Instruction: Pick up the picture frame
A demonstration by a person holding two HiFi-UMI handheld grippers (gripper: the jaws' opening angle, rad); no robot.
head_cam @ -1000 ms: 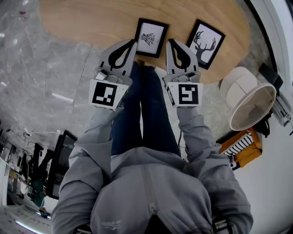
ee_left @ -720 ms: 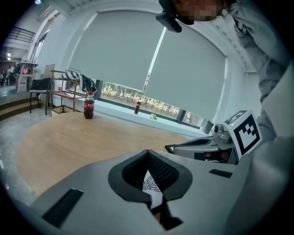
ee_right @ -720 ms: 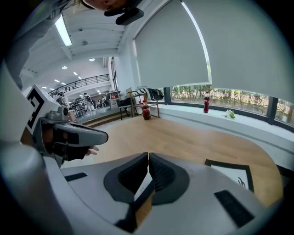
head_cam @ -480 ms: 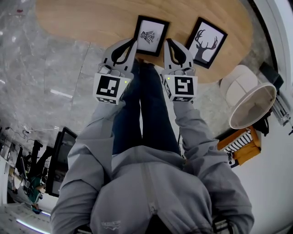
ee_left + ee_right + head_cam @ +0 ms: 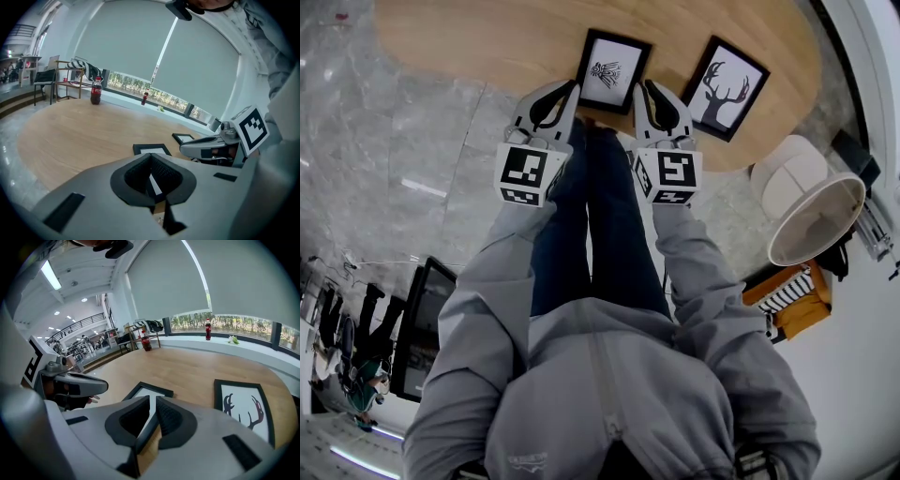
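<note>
A small black picture frame (image 5: pixel 613 69) with a white mat and a dark winged drawing lies flat on the oval wooden table (image 5: pixel 487 37). A second black frame (image 5: pixel 727 89) with a deer-antler print lies to its right. My left gripper (image 5: pixel 575 87) is shut and empty, with its tips at the small frame's near left corner. My right gripper (image 5: pixel 645 86) is also shut and empty, at the near right corner. In the left gripper view the small frame (image 5: pixel 151 149) lies just beyond the shut jaws. In the right gripper view it (image 5: pixel 151 391) shows past the jaws, with the antler frame (image 5: pixel 243 406) to the right.
A white lampshade (image 5: pixel 814 211) stands on the floor at the right, beside an orange object (image 5: pixel 797 300). A red bottle (image 5: pixel 95 91) and a chair (image 5: pixel 44 79) stand beyond the table's far side. My own legs (image 5: pixel 600 225) are under the grippers, at the table's near edge.
Both grippers have sunk and edged forward toward the small frame's near edge, with their jaws kept shut. The frames have not moved.
</note>
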